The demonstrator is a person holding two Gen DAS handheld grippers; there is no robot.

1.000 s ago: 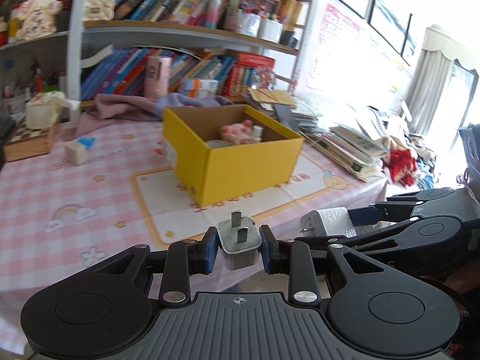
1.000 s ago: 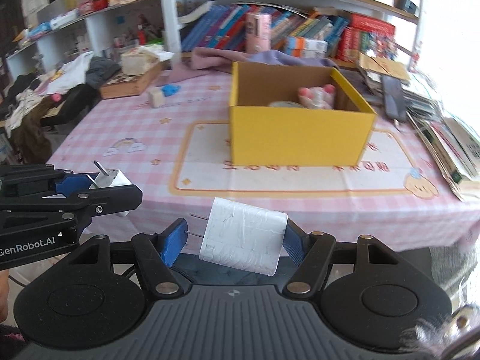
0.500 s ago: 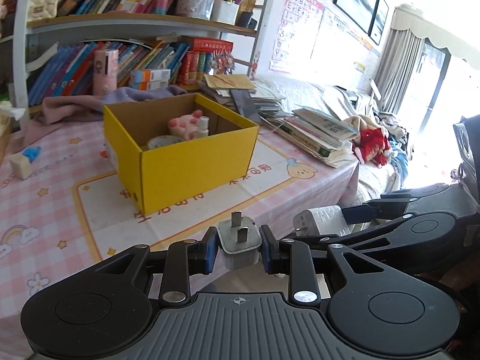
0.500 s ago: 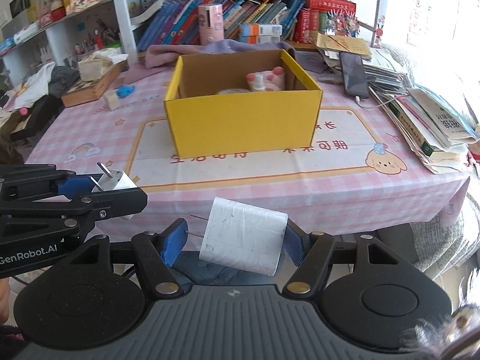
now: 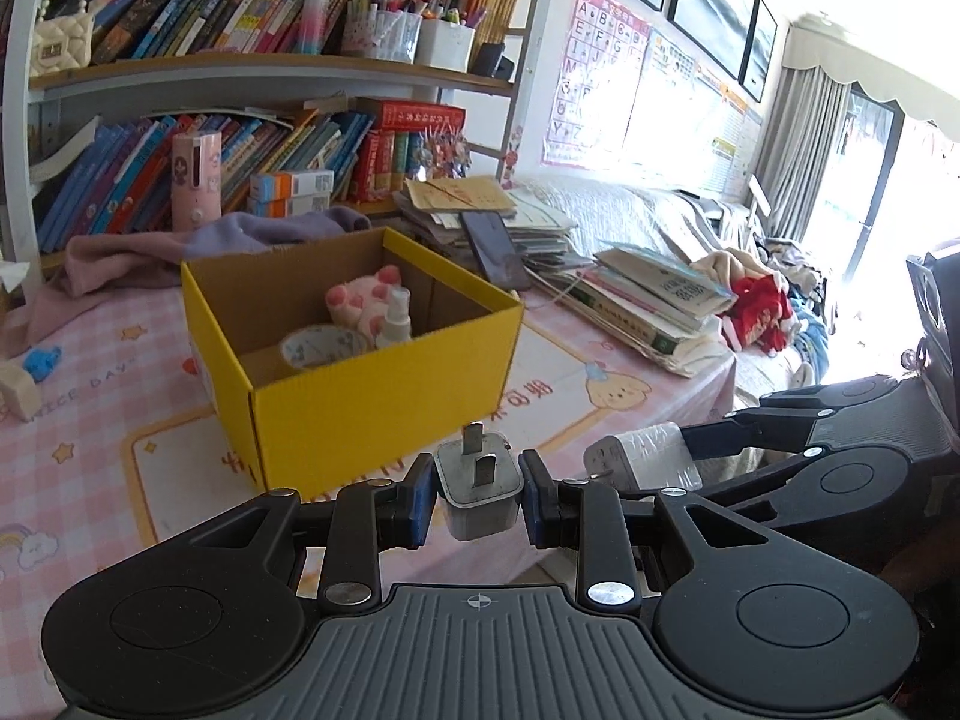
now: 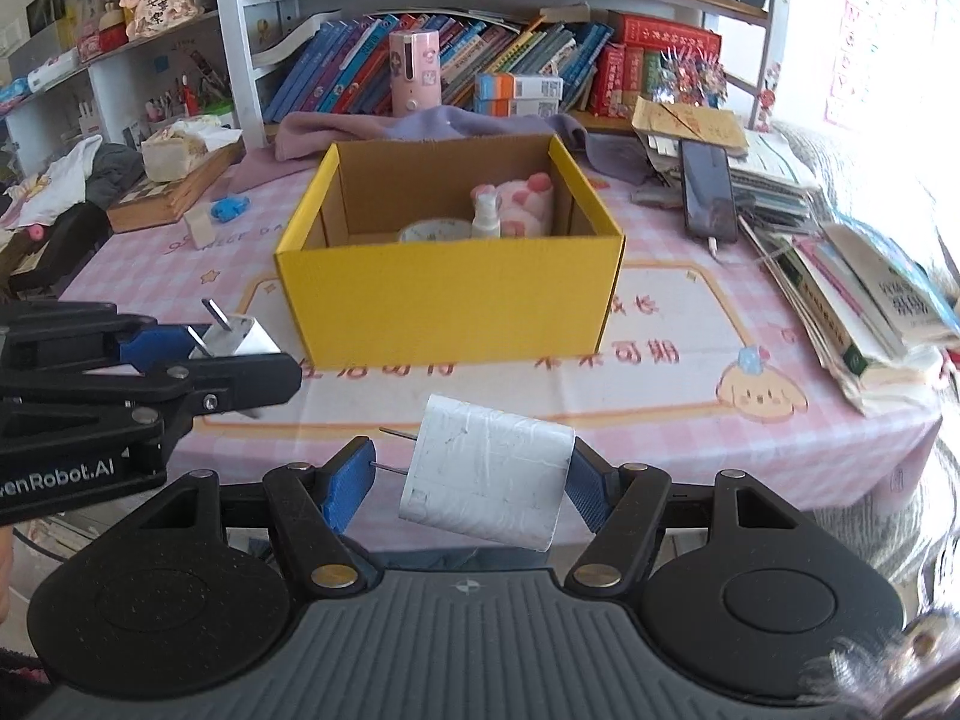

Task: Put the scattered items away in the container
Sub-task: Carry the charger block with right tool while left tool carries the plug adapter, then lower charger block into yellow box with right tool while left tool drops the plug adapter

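Note:
A yellow cardboard box (image 5: 384, 402) (image 6: 450, 300) stands open on the pink table. Inside are a pink plush toy (image 5: 360, 300), a small spray bottle (image 6: 485, 217) and a tape roll (image 5: 321, 347). My left gripper (image 5: 478, 495) is shut on a small grey plug adapter (image 5: 478, 492), prongs up, in front of the box's near corner; it also shows in the right wrist view (image 6: 240, 342). My right gripper (image 6: 468, 480) is shut on a white charger block (image 6: 486, 480), prongs pointing left, held before the table's front edge; it also shows in the left wrist view (image 5: 642, 462).
A stack of books and papers (image 6: 852, 294) with a phone (image 6: 708, 192) lies right of the box. A purple cloth (image 6: 432, 126) lies behind it. A small white block (image 6: 201, 228) and blue clip (image 6: 231, 208) sit at the left. Bookshelves (image 5: 270, 66) rise behind.
Both grippers have moved closer to the box and higher, each still holding its plug. The left view has swung right, so the box now sits left of centre.

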